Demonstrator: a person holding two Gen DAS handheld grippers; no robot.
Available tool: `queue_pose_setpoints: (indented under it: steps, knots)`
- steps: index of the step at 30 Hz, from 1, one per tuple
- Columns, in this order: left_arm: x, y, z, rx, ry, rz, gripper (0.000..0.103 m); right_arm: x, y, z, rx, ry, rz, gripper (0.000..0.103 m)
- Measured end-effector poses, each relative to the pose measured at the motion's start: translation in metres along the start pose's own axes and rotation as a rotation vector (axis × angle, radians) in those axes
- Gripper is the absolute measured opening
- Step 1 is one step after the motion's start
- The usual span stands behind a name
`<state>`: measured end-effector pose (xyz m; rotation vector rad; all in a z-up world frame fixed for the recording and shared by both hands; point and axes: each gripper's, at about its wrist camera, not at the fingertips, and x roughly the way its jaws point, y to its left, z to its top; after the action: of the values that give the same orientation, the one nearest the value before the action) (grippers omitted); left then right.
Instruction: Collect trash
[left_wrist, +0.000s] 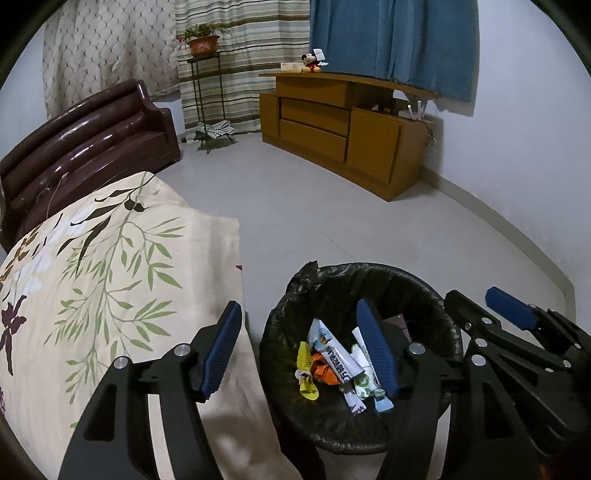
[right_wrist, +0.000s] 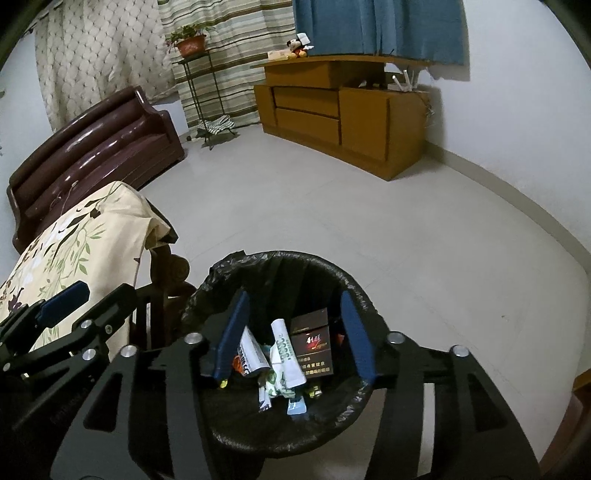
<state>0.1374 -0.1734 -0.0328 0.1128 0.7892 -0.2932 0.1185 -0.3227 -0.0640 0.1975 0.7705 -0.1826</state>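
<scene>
Right wrist view: floral bedspread (right_wrist: 66, 236) at my left, then the black-lined bin (right_wrist: 354, 295) below me — wrappers (right_wrist: 284, 362) and a dark cigarette box (right_wrist: 312, 343) lie inside. My right gripper (right_wrist: 291, 332) and left gripper (left_wrist: 299, 350) hang over it, fingers apart, holding nothing.

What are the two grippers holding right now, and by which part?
Nothing: left gripper and right gripper both stand open above the black-lined trash bin.

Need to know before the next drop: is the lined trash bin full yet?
Not full. Wrappers and a dark cigarette box lie low in the trash bin.
</scene>
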Motion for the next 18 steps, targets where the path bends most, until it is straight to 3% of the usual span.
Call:
queue_pose_setpoints:
  steps: [11,18]
  knots:
    - [-0.012,0.009,-0.004,-0.015,-0.026,0.022,0.07,-0.015,-0.001,-0.002,-0.001,-0.049,-0.043,0.081]
    - [-0.029,0.019,-0.009,-0.031,-0.055,0.055,0.074,-0.03,0.004,-0.005,-0.022,-0.071,-0.059,0.083]
